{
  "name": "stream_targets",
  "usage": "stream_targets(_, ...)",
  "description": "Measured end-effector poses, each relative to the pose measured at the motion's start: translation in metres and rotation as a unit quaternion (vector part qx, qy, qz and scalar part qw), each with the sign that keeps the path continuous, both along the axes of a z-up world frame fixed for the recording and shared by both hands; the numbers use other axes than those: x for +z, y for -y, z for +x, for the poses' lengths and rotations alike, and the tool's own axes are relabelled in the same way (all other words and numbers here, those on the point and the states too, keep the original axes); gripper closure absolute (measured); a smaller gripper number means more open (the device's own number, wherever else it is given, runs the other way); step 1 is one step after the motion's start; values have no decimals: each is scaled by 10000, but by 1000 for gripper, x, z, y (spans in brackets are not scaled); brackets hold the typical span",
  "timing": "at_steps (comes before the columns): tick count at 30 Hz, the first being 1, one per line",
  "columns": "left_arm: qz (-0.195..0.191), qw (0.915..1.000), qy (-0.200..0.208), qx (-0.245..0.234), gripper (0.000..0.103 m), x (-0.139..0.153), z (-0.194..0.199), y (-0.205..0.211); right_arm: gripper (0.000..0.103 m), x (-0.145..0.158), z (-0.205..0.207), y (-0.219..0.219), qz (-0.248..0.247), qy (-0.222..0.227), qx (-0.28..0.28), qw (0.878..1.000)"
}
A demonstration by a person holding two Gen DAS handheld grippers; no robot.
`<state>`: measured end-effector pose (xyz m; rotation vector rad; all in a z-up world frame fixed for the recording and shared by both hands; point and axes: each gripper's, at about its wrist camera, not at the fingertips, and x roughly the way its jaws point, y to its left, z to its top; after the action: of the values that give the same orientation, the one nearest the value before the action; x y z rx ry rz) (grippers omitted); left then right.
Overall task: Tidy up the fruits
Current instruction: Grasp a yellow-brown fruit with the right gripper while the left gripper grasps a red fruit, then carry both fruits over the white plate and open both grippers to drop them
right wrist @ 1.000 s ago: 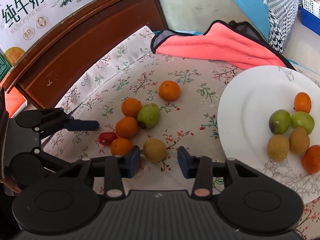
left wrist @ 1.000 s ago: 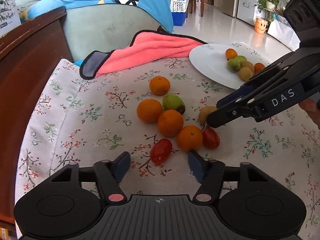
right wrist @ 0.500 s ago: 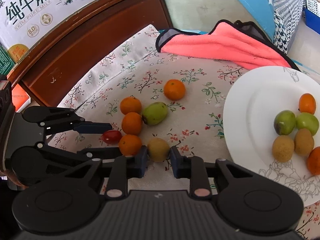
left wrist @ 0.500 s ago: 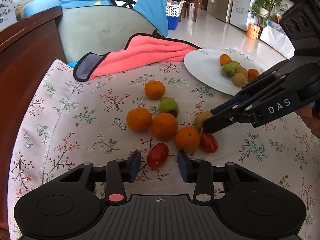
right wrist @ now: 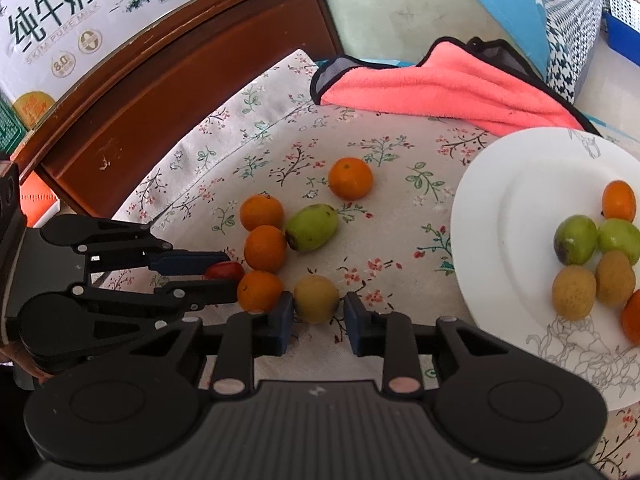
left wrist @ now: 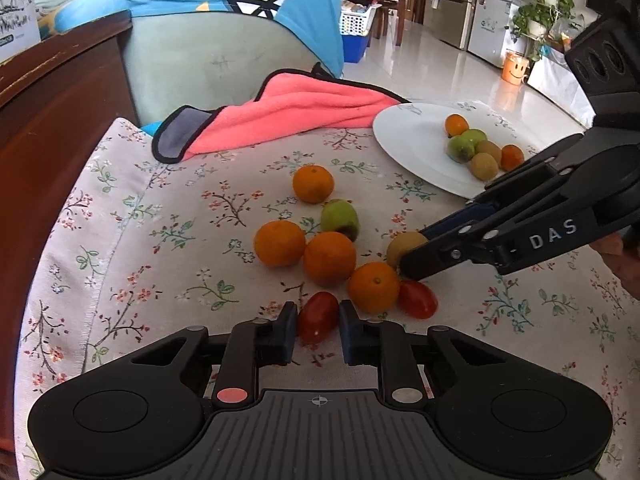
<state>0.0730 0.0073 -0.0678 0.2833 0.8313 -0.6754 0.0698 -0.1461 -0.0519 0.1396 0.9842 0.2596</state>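
Observation:
Loose fruit lies on the floral tablecloth (left wrist: 160, 240): several oranges, a green fruit (left wrist: 339, 218), a yellow-brown fruit (right wrist: 316, 298) and two red cherry tomatoes. My left gripper (left wrist: 318, 322) is shut on one cherry tomato (left wrist: 318, 316), which still rests on the cloth. My right gripper (right wrist: 319, 314) straddles the yellow-brown fruit, the left pad touching it and a small gap at the right pad. The white plate (right wrist: 500, 216) at the right holds several fruits.
A pink towel (left wrist: 288, 116) lies at the back of the table. A dark wooden board (right wrist: 168, 92) and a milk carton (right wrist: 80, 20) stand at the left. The second tomato (left wrist: 416, 299) and an orange (left wrist: 373, 286) lie close to both grippers.
My left gripper has moved forward and closed on the cherry tomato. My right gripper has moved forward and narrowed around the yellow-brown fruit.

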Motion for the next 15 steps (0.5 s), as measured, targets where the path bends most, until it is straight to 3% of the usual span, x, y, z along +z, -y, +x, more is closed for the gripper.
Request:
stream_targets(8, 85, 9999, 77, 86, 84, 14, -5, 3, 78, 10, -1, 5, 0, 178, -73, 9998)
stream_targets(15, -236, 9992, 157, 288, 84, 35, -2, 8, 78, 36, 1, 19, 162, 499, -279, 9982)
